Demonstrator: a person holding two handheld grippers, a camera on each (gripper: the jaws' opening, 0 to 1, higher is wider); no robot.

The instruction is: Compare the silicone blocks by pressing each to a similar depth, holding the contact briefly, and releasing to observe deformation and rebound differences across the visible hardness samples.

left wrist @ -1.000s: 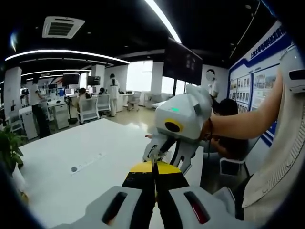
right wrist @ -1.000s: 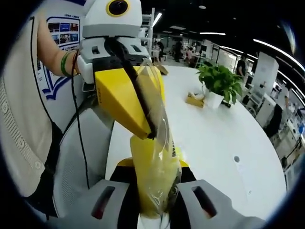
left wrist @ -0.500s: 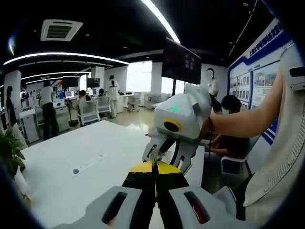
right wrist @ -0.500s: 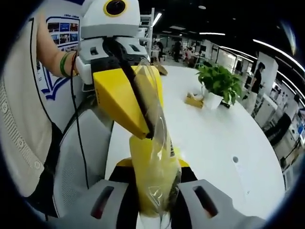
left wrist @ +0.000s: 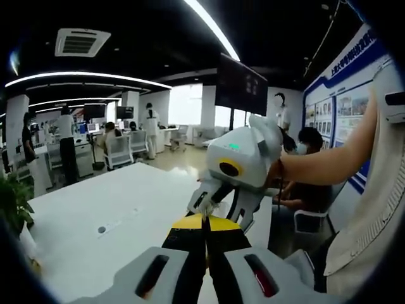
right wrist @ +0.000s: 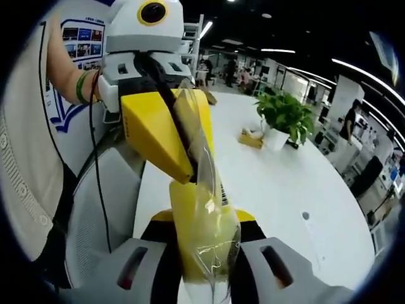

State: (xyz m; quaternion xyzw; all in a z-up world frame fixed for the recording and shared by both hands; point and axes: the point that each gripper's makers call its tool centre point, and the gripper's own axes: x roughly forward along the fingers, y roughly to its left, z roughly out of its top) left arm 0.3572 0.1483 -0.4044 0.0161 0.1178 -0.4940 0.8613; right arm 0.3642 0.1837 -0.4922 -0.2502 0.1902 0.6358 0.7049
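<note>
Above a white table (right wrist: 285, 190) with a potted green plant (right wrist: 285, 114), the right tool (right wrist: 205, 253) is clenched on a clear plastic bag (right wrist: 205, 209) holding a yellow silicone block (right wrist: 190, 215). The left tool (right wrist: 186, 168), yellow-jawed, pinches the bag's top edge, blocking the view behind.

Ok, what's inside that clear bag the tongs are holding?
A yellow block fills the clear bag, which both the left tongs and right tongs pinch. The block's lower end is hidden between the right tongs.
</note>
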